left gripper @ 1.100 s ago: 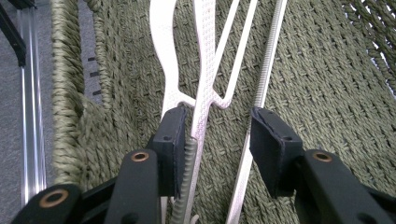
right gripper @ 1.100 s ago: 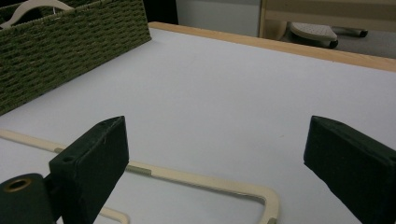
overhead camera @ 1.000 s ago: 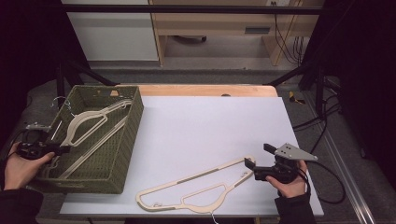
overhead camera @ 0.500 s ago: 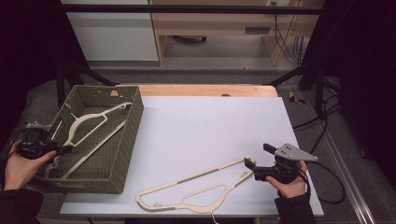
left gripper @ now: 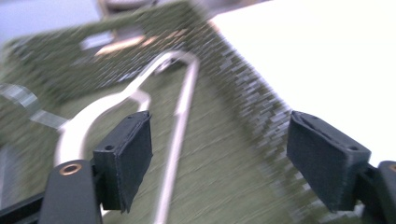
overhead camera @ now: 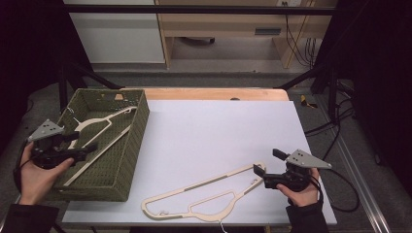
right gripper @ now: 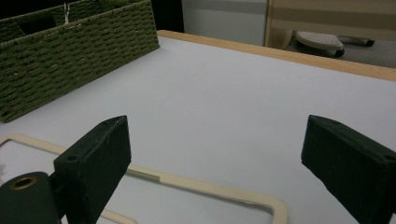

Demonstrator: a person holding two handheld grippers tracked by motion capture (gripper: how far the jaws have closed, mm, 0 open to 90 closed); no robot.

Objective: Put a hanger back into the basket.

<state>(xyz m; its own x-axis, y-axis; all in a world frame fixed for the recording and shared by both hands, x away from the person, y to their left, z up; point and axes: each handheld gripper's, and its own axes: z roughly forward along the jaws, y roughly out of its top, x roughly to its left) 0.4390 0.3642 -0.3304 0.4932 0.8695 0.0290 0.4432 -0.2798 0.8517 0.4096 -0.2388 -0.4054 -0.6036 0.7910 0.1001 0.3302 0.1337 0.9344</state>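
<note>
A cream hanger (overhead camera: pixel 99 127) lies inside the green woven basket (overhead camera: pixel 127 160) at the table's left. My left gripper (overhead camera: pixel 89 147) hovers over the basket's left side. Its jaws have just been opening and nothing is pressed between them. In the blurred left gripper view the hanger (left gripper: pixel 180 116) lies below the open left gripper (left gripper: pixel 219 140). A second cream hanger (overhead camera: pixel 204 196) lies flat on the white table near the front edge. My right gripper (overhead camera: pixel 266 161) stands open at its right end. In the right gripper view that hanger's corner (right gripper: pixel 275 207) lies low between the apart jaws of the right gripper (right gripper: pixel 215 158).
The white tabletop (overhead camera: pixel 218 131) stretches between basket and right hand. A wooden strip (overhead camera: pixel 218 93) runs along the table's far edge. Cables (overhead camera: pixel 335 128) hang off the right side. The basket's wall (right gripper: pixel 70 51) rises far left in the right gripper view.
My left gripper has risen and shifted right from the basket's left rim, and its jaws stand wider. The right gripper and the hanger on the table have not moved.
</note>
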